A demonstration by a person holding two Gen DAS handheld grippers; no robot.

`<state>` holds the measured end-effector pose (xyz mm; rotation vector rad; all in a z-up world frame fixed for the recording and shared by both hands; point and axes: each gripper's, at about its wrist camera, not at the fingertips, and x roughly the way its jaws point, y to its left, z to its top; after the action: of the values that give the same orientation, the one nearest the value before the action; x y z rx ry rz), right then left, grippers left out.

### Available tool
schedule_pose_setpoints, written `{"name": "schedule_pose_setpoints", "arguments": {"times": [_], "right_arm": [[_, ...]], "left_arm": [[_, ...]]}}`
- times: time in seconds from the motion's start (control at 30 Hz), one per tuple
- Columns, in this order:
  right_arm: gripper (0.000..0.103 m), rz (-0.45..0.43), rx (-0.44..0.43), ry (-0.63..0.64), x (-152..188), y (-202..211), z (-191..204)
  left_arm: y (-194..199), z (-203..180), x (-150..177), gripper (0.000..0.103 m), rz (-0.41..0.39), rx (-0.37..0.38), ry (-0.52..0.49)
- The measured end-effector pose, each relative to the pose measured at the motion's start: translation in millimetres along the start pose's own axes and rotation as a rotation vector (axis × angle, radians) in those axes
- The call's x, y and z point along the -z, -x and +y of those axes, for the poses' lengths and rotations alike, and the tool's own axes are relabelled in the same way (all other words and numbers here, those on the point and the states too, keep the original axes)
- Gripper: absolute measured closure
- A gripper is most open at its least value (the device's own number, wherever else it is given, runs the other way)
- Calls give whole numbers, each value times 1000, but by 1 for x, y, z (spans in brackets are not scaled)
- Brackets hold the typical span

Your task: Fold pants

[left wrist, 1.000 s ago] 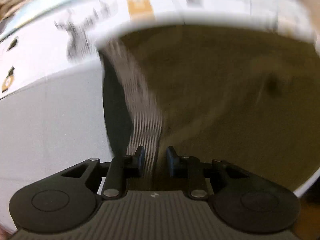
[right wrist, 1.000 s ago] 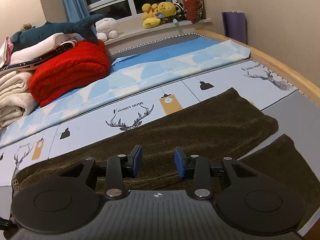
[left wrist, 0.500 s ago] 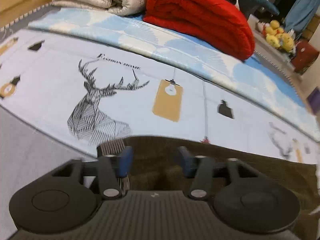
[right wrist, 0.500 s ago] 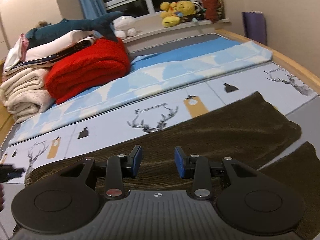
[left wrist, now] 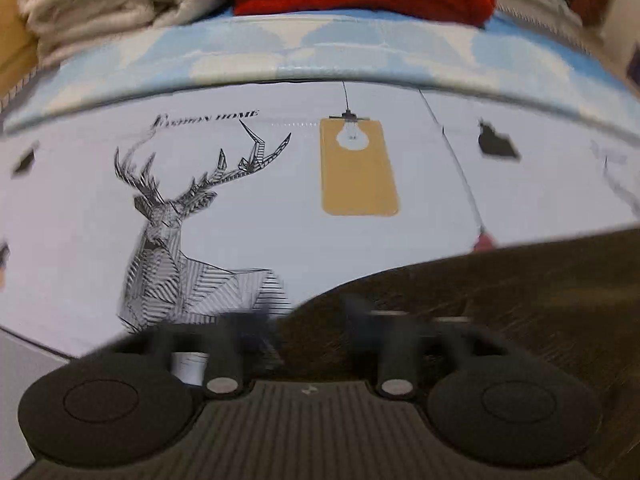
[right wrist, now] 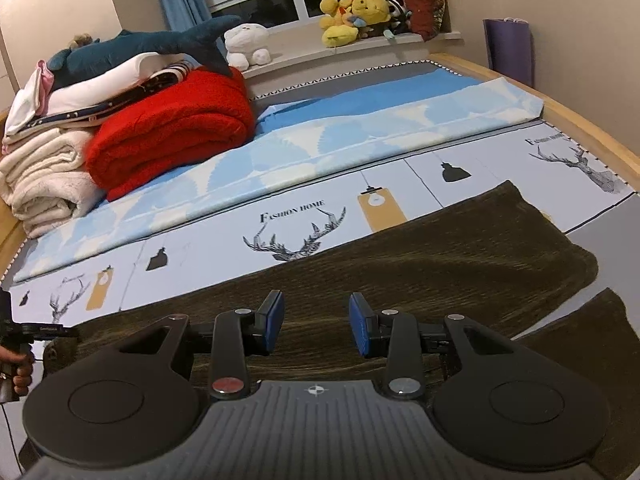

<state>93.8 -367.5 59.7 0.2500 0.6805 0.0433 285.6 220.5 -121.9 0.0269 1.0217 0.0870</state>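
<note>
Pants (right wrist: pixel 420 264), dark brown corduroy, lie flat across the printed bed sheet (right wrist: pixel 224 236), and both my claws sit over them. My right gripper (right wrist: pixel 316 322) has its blue pads (right wrist: pixel 276 320) spread wide with nothing between them; brown cloth fills the gap and runs from about 9 o'clock to 3 o'clock in that view. One leg reaches toward 2 o'clock, and a second strip of the same cloth lies at 4 o'clock, with a sliver of grey sheet between the two.

My left gripper (left wrist: pixel 308 320) is smeared by motion blur, but I can see its fingers (left wrist: pixel 244 332) standing apart with empty space between them. Its left finger lies over the bare sheet and its right finger over the pants (left wrist: pixel 500 292), whose curved edge climbs from 6 o'clock toward 3 o'clock. Just beyond, at 11 o'clock, is the printed stag (left wrist: pixel 180 240), and at 12 o'clock the tan lamp tag (left wrist: pixel 358 176).

Farther out in the right view, a pale blue cover (right wrist: pixel 360 136) crosses the bed behind the print. At 10 o'clock a red blanket (right wrist: pixel 172 132) sits folded beside a stack of cream blankets (right wrist: pixel 44 184), with a plush shark (right wrist: pixel 140 46) on top. Yellow plush toys (right wrist: pixel 352 14) line the windowsill at 12 o'clock. At 9 o'clock, at the frame's edge, I glimpse my left hand (right wrist: pixel 18 368) on its handle.
</note>
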Motion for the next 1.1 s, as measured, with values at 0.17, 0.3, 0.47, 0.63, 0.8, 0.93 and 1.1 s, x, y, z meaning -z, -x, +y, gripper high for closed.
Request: {"name": "schedule_pose_setpoints", "arguments": {"times": [0.17,0.3,0.47,0.63,0.8,0.93,1.1], "right_arm": [[65,6,35,4,0,-1,-12],[65,11,59,-17,2,0,-17],[65,24,70,-52,10,5,-19],[65,33,75,-57,19,14,-19],[65,44,83,-73,26,18,-23],[65,41,81,-98,28,20,-27],[65,32,71,-170,30,20,-36]], "left_arm": [[30,-9,1,101,-47,1,-90],[81,-21,9,101,-91,13,-120],[165,-37,53,101,-104,39,-208],[225,-49,135,102,-34,94,-219],[230,4,164,83,33,173,167],[202,44,179,66,180,308,516],[164,46,183,49,279,323,648]]}}
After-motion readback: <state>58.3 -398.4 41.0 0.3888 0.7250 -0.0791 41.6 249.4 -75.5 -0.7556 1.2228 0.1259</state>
